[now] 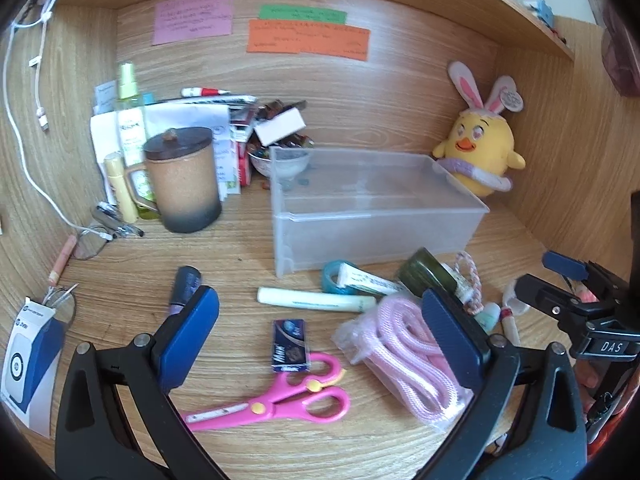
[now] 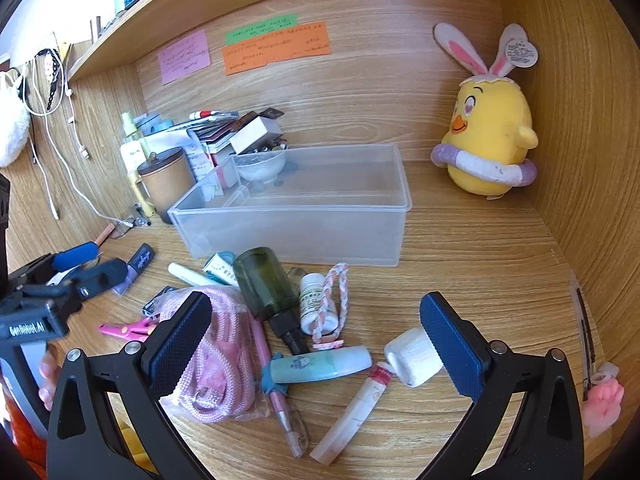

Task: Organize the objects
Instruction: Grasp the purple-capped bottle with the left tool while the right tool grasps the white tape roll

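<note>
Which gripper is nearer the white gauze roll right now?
Right. The right gripper has the white cylindrical gauze roll lying just inside its right finger, jaws open. The left gripper hovers further left, over the pink plastic scissors.

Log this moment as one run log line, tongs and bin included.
left tongs: open, over pink scissors | right tongs: open, empty | clear bin: empty | items: loose on desk
</note>
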The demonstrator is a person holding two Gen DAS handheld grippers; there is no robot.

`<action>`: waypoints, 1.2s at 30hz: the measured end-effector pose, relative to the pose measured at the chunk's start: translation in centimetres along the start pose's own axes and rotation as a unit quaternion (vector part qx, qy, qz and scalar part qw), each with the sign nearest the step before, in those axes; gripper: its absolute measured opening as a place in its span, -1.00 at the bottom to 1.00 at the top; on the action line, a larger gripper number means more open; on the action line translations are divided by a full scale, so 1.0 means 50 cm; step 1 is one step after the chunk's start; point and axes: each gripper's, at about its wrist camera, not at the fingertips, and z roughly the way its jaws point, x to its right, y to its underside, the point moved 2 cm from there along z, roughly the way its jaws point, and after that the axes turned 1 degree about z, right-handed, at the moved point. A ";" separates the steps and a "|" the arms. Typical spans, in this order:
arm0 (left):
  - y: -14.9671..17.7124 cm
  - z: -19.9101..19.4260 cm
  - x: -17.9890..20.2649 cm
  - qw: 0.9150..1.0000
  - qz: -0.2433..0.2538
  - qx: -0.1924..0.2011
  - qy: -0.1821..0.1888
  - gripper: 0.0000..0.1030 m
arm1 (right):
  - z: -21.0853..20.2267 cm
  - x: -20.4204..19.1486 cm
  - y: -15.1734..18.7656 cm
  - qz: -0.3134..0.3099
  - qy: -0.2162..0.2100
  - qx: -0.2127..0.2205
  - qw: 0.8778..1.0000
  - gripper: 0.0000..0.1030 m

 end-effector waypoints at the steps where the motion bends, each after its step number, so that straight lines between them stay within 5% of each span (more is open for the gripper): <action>1: -0.004 -0.002 -0.013 1.000 -0.005 0.001 -0.004 0.83 | -0.001 0.003 -0.001 0.001 0.002 0.001 1.000 0.98; 10: -0.003 0.037 -0.137 0.996 -0.039 -0.032 -0.070 0.37 | 0.015 0.056 0.007 0.011 0.032 -0.018 0.999 0.56; 22: 0.017 0.157 -0.229 0.986 -0.059 -0.130 -0.086 -0.10 | 0.043 0.115 0.036 0.033 0.065 -0.065 0.995 0.16; 27: 0.023 0.187 -0.237 0.983 -0.052 -0.148 -0.092 -0.21 | 0.059 0.120 0.045 0.034 0.055 -0.084 0.994 -0.31; 36: 0.026 0.211 -0.250 0.982 -0.062 -0.156 -0.086 -0.50 | 0.062 0.114 0.039 0.027 0.052 -0.074 0.996 -0.40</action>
